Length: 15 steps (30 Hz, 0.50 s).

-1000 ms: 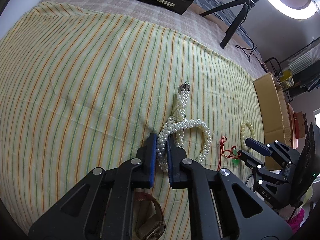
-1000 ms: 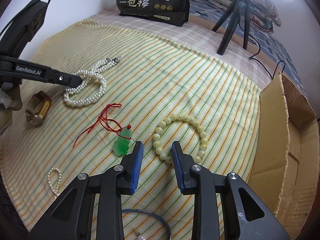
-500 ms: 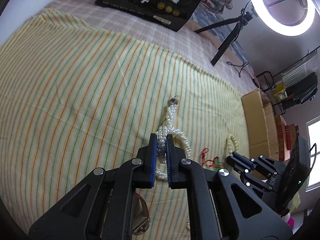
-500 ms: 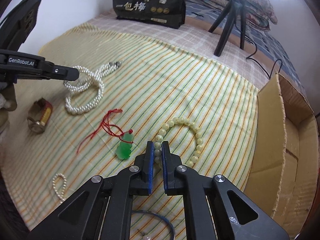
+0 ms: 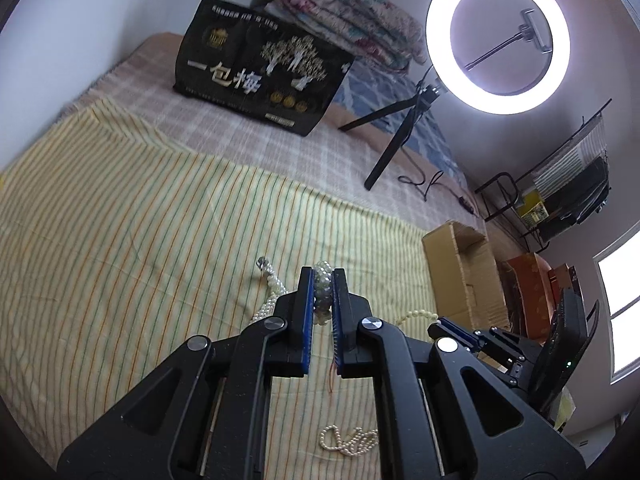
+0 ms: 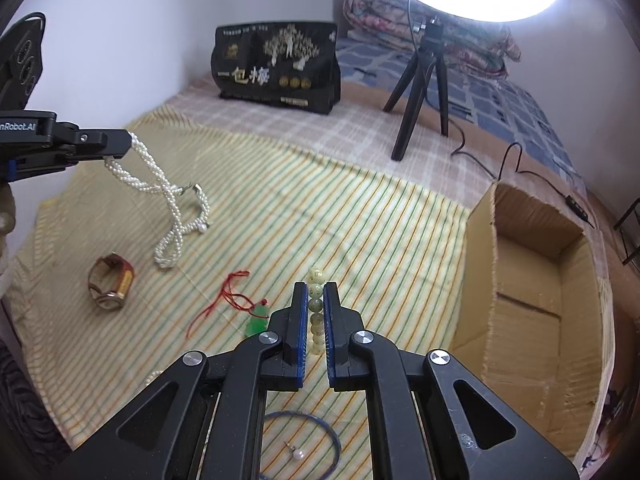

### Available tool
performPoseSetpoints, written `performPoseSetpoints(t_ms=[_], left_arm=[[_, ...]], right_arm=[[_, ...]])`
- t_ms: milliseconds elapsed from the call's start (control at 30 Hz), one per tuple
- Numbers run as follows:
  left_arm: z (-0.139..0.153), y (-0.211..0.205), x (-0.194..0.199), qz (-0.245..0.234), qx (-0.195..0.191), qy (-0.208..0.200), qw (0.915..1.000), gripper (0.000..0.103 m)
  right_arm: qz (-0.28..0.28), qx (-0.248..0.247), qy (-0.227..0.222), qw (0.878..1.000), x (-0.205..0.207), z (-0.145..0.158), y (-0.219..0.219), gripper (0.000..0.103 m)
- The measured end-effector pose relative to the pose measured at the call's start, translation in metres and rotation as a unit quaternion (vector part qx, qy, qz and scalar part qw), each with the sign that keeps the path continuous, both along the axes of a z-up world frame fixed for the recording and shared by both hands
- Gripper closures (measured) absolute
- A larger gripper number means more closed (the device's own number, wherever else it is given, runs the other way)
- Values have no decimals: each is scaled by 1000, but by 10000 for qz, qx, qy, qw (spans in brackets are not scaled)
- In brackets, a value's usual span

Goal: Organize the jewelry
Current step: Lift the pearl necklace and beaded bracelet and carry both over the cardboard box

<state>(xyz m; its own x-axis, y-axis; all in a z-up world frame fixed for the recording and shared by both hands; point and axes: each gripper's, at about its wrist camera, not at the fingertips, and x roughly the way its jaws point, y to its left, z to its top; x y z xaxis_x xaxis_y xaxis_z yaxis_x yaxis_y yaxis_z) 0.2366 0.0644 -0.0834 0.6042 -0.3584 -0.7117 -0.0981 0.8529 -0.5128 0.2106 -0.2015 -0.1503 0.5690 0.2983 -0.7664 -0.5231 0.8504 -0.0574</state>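
Note:
My left gripper [image 5: 322, 276] is shut on a white pearl necklace [image 5: 323, 292] and holds it raised; in the right wrist view the necklace [image 6: 168, 196] hangs from it, its lower loop still on the striped cloth [image 6: 320, 216]. My right gripper [image 6: 316, 292] is shut on a pale green bead bracelet [image 6: 316, 312], held edge-on between the jaws above the cloth. An open cardboard box [image 6: 532, 272] stands at the right, empty inside.
On the cloth lie a brown-strap watch [image 6: 110, 286], a green pendant on red cord [image 6: 256, 316], a thin blue bangle [image 6: 304, 436], a pearl earring [image 6: 296, 454] and a small pearl bracelet [image 5: 348, 440]. A black bag [image 6: 276, 66] and ring-light tripod [image 6: 420, 92] stand behind.
Both grippers have risen. The left has lifted the pearl necklace partly off the cloth. The right, which closed on the bead bracelet half a second ago, has lifted it.

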Motion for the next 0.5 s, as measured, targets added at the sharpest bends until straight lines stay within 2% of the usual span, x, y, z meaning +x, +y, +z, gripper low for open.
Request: performPoseSetpoints(t_ms=[300, 500], left_arm=[[49, -6, -23, 46, 108, -506, 9987, 97], [71, -20, -35, -86, 192, -701, 9973, 97]], right_arm=[[-99, 113, -310, 9994, -20, 29, -13, 97], [-208, 194, -445, 9986, -31, 42, -28, 97]])
